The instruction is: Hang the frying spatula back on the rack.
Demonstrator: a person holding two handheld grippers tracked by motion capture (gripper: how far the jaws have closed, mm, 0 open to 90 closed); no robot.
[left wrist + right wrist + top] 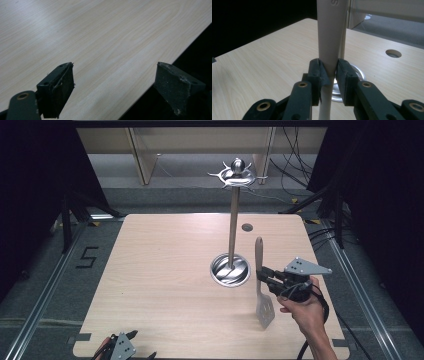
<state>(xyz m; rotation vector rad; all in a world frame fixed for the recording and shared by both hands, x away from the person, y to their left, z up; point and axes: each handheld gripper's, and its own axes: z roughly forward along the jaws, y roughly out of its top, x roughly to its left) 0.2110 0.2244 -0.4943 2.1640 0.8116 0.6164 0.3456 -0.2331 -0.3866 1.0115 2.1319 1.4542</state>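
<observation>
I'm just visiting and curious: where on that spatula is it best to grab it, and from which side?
Probably the handle, where the right hand-held gripper holds the spatula now, coming in from the person's right. The spatula stands upright, blade down, so its narrow handle fits crosswise between the pads. That leaves the top end free and keeps the hand away from the rack.

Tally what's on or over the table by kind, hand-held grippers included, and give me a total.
Spatula: 1
Utensil stand: 1
Hand-held grippers: 2, left hand-held gripper and right hand-held gripper
Total: 4
</observation>
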